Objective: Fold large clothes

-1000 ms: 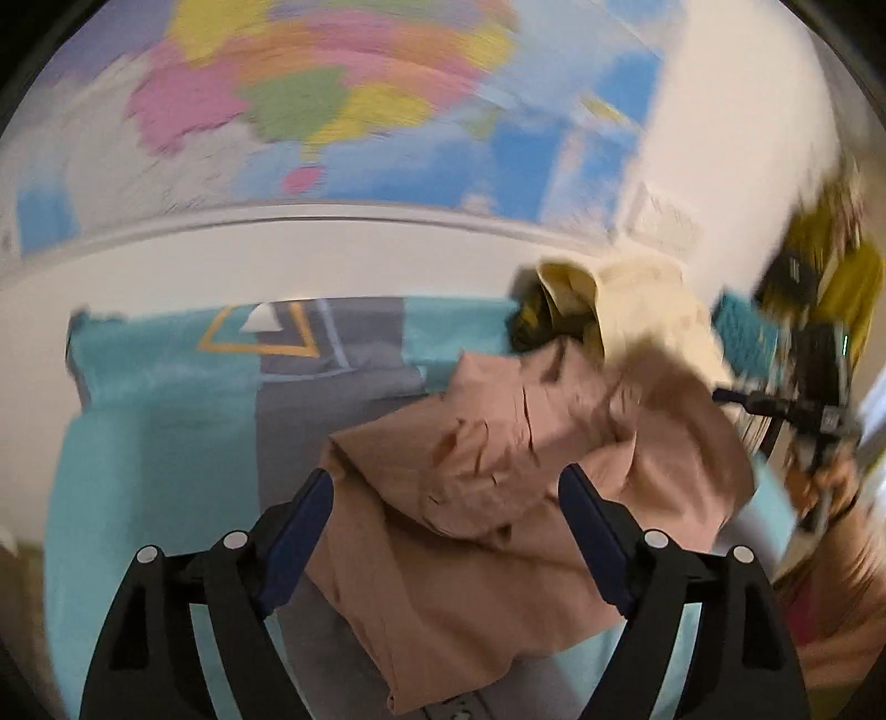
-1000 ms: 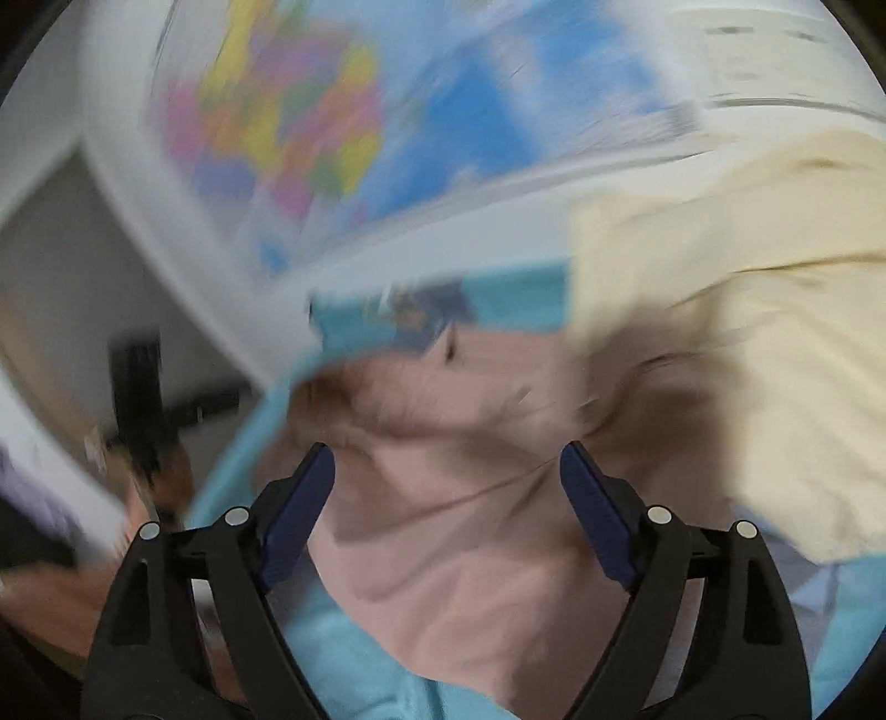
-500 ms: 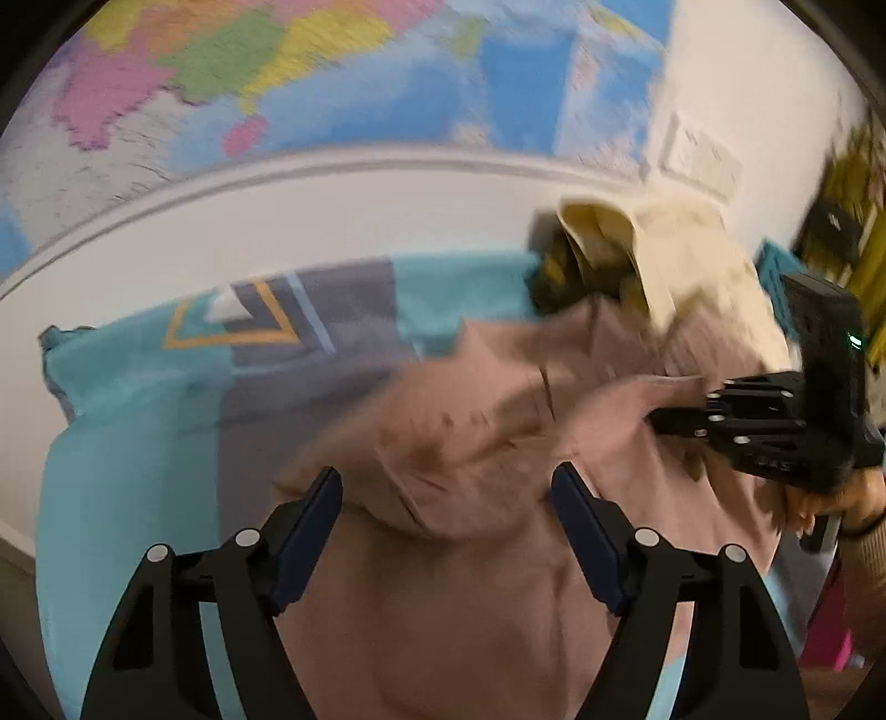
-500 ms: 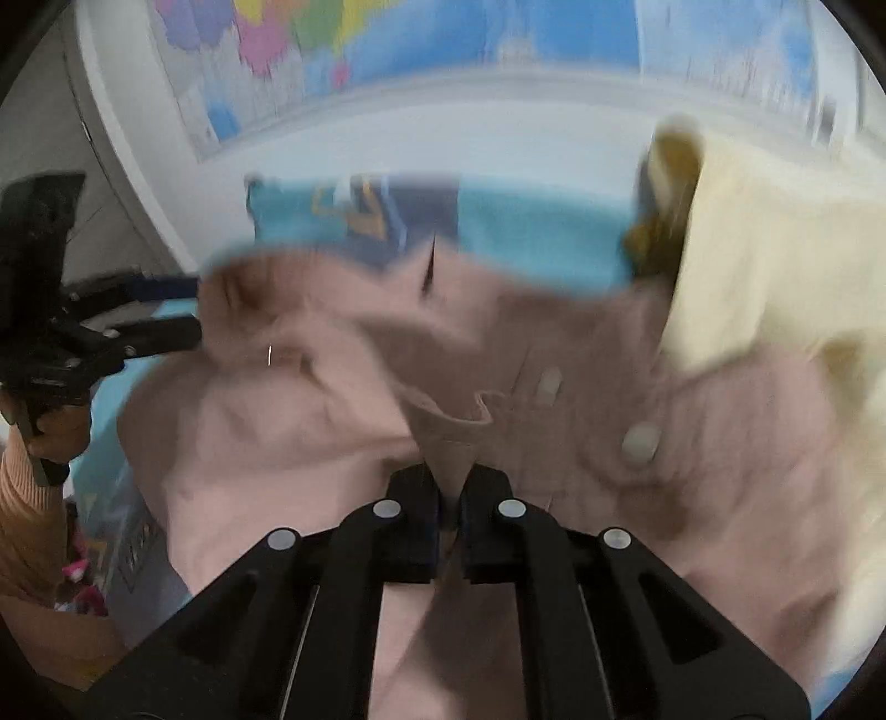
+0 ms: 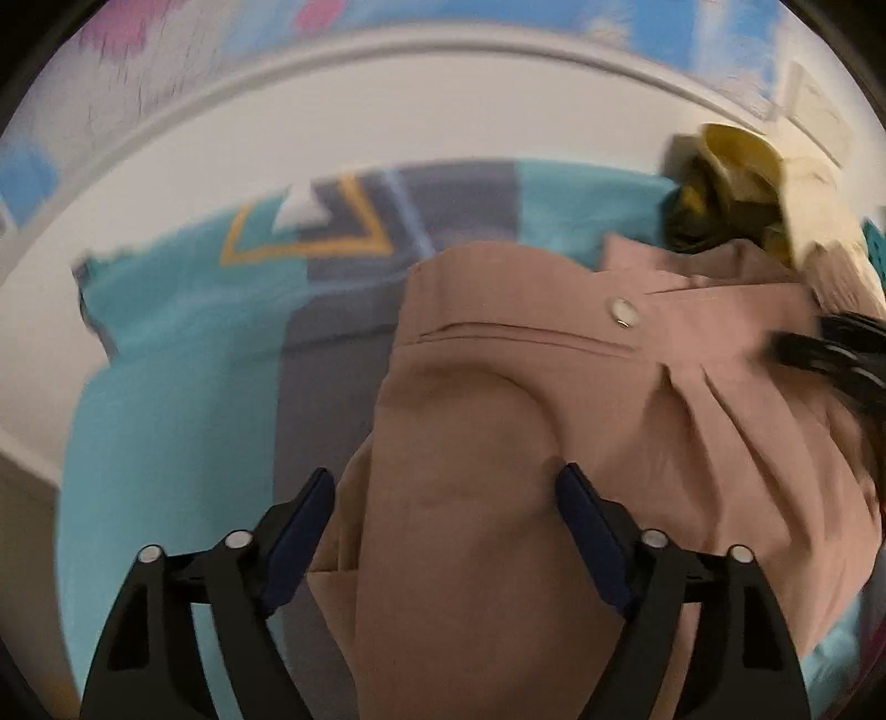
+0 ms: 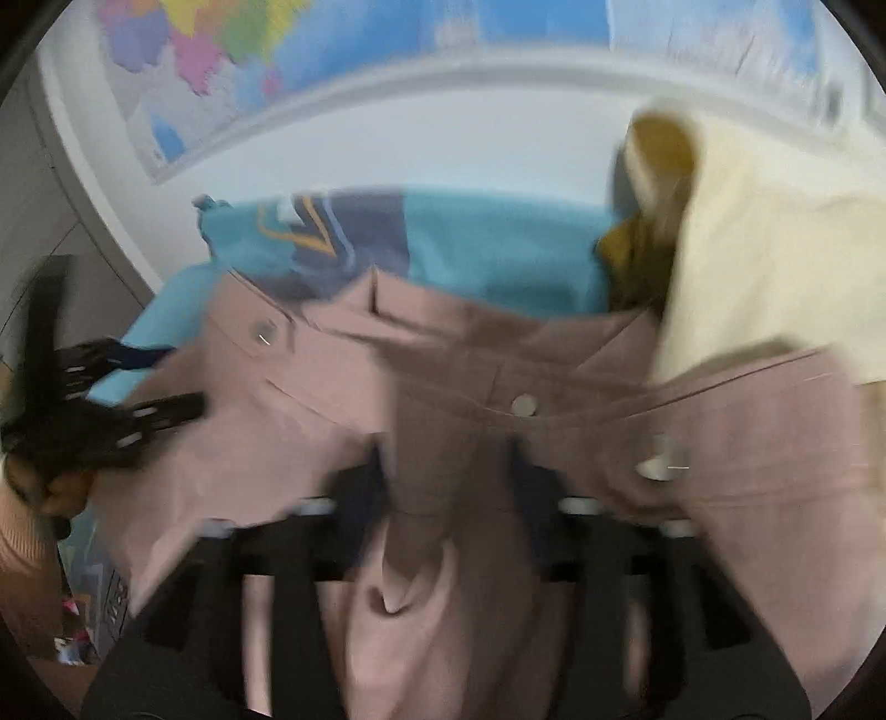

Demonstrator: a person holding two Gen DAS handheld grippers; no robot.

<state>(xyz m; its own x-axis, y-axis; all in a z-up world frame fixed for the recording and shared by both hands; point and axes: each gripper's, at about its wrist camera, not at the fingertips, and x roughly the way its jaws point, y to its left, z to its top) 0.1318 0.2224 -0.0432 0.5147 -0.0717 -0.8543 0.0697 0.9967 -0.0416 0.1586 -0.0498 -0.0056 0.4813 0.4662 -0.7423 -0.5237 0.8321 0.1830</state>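
A large dusty-pink buttoned garment (image 5: 554, 421) lies crumpled on a teal and grey bed cover (image 5: 166, 399). My left gripper (image 5: 446, 498) is open, its blue-padded fingers spread over a bulge of the pink cloth. In the right wrist view the pink garment (image 6: 343, 399) fills the middle. My right gripper (image 6: 451, 476) is blurred, its jaws partly apart with a fold of pink cloth between them. The right gripper shows at the right edge of the left wrist view (image 5: 825, 354). The left gripper shows at the left of the right wrist view (image 6: 127, 382).
A cream garment (image 6: 764, 260) and a mustard one (image 6: 648, 232) are piled at the back right of the bed cover (image 6: 498, 249). A white wall with a coloured map (image 6: 343, 50) stands behind. The person's arm (image 6: 22, 559) is at lower left.
My right gripper, shut on the pink cloth half a second ago, now has its jaws partly apart. My left gripper has moved lower and closer onto the garment, staying open.
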